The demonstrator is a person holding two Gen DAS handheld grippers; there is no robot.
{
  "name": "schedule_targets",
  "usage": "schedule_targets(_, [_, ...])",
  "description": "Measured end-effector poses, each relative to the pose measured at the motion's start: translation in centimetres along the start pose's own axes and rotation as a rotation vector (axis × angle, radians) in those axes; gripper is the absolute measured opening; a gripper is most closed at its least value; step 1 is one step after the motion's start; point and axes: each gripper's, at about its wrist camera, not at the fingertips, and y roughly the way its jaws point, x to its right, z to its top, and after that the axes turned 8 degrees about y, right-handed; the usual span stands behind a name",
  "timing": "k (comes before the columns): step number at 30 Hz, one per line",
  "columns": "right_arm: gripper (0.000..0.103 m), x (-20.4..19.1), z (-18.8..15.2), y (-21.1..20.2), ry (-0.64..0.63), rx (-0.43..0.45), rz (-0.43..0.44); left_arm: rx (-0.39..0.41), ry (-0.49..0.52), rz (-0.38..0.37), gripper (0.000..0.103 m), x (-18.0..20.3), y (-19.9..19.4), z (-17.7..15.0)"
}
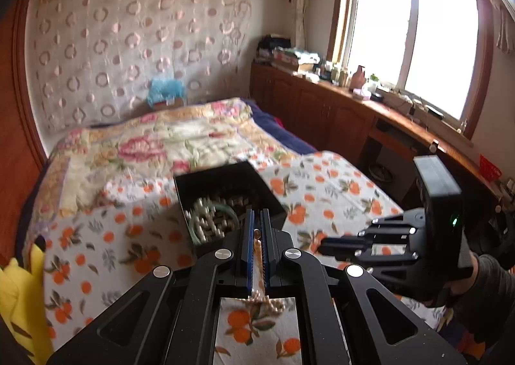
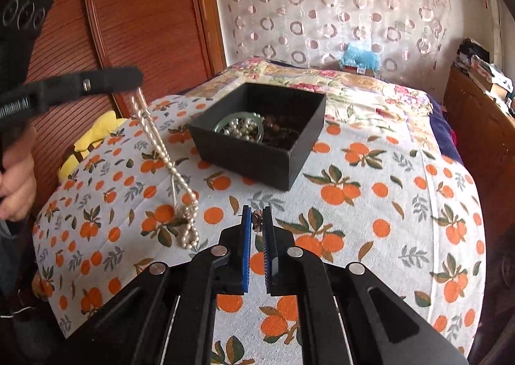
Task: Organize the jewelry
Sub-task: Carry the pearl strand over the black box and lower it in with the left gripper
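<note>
The left tongs (image 2: 136, 75) are clamped on a pearl necklace (image 2: 167, 168), which hangs from them above the bed (image 2: 370, 204), left of the black box (image 2: 257, 159), its lower end bunched on the orange-print cover. The right tongs (image 2: 256, 220) pinch a small dark trinket (image 2: 256, 219), just in front of the box. The box holds pearls and a green bangle (image 2: 239, 127).

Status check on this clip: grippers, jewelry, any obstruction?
Left gripper shut on pearl necklace, tail trailing on bedspread. Right gripper shut on small dark trinket. Black box ahead, path clear.
</note>
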Motion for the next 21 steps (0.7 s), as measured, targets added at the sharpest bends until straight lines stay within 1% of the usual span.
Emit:
schedule_targets(5, [0.008,-0.5,1.3,-0.8,-0.022,0.028,-0.002,0.032,0.016,0.032,0.003,-0.6,-1.0,1.8])
schedule_targets(11, [0.008,-0.7,3.3,-1.4,-0.05,0.056,-0.005,0.085,0.034,0.06,0.003,-1.4,-2.4,4.9])
schedule_targets(21, [0.008,-0.8,6.6,-1.5,-0.079,0.094,-0.016,0.129,0.03,0.096,0.003,-3.3,-2.5,8.9])
